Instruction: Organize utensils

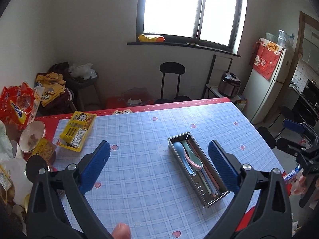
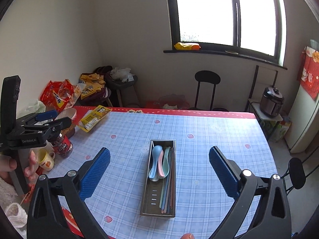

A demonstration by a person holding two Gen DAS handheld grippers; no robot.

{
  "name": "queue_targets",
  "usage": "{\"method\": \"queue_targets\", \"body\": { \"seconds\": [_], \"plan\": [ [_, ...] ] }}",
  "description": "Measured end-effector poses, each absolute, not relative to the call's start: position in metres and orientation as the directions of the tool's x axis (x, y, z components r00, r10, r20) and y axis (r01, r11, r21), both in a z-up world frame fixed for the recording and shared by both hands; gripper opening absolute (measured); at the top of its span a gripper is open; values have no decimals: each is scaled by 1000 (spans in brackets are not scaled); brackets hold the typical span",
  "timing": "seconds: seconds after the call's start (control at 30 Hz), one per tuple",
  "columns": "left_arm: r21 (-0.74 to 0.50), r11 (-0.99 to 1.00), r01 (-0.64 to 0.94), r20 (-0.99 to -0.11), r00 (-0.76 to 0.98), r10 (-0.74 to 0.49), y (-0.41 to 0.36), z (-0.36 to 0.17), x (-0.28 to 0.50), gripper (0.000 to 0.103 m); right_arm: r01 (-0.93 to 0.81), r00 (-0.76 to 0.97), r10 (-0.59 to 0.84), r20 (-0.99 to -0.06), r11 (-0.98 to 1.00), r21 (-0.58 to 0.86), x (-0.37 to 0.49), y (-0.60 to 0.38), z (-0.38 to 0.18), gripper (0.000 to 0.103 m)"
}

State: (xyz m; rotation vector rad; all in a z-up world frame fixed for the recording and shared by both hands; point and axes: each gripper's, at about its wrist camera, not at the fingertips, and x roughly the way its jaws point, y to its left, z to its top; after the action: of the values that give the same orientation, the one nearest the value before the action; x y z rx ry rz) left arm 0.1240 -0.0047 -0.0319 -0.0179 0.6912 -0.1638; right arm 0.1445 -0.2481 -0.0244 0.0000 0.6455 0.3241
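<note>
While both your grippers, left point(image 1: 158, 166) and right point(image 2: 159, 169), hang released above the desk point(image 2: 219, 139), spoons point(image 2: 158, 162) and chopsticks point(image 2: 169, 191) lie in the metal tray point(image 2: 146, 203).

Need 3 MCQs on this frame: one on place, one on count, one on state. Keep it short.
1. Where do the spoons lie?
A. in the metal tray
B. on the bare tablecloth
C. on the windowsill

2. How many spoons are there?
A. one
B. three
C. five

3. What state is the right claw in?
A. shut on a spoon
B. shut, empty
C. open, empty

Key:
1 A, the spoons sit at the far end of the tray, beside the chopsticks.
2 B, there is one blue, one pink and one green bowl.
3 C, its blue pads stand wide apart above the table with nothing between them.
</note>
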Motion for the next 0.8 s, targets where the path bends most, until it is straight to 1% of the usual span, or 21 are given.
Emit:
{"method": "queue_targets", "body": {
  "seconds": [0.1, 0.27, 0.4, 0.47, 0.6, 0.8],
  "plan": [
    [-59, 988, 144, -610, 778, -150, -1, -14, 98, 97, -313, 761, 312, -569, 945, 99, 126, -242, -10, 97],
    [-6, 993, 117, -588, 803, -98, -1, 2, 67, 97, -326, 769, 336, -544, 938, 119, 101, -235, 4, 97],
    [-15, 993, 114, -575, 811, -102, -2, 6, 51, 97, -328, 772, 331, -542, 939, 105, 89, -233, 10, 97],
    [-22, 992, 123, -578, 808, -113, -3, 5, 47, 97, -324, 776, 326, -540, 941, 102, 86, -233, 10, 97],
    [8, 994, 112, -572, 816, -88, -6, 5, 42, 97, -308, 780, 310, -544, 946, 98, 83, -234, 9, 97],
    [1, 991, 137, -571, 813, -112, -10, 6, 41, 97, -287, 788, 287, -545, 954, 87, 81, -236, 7, 97]
  ]
}}
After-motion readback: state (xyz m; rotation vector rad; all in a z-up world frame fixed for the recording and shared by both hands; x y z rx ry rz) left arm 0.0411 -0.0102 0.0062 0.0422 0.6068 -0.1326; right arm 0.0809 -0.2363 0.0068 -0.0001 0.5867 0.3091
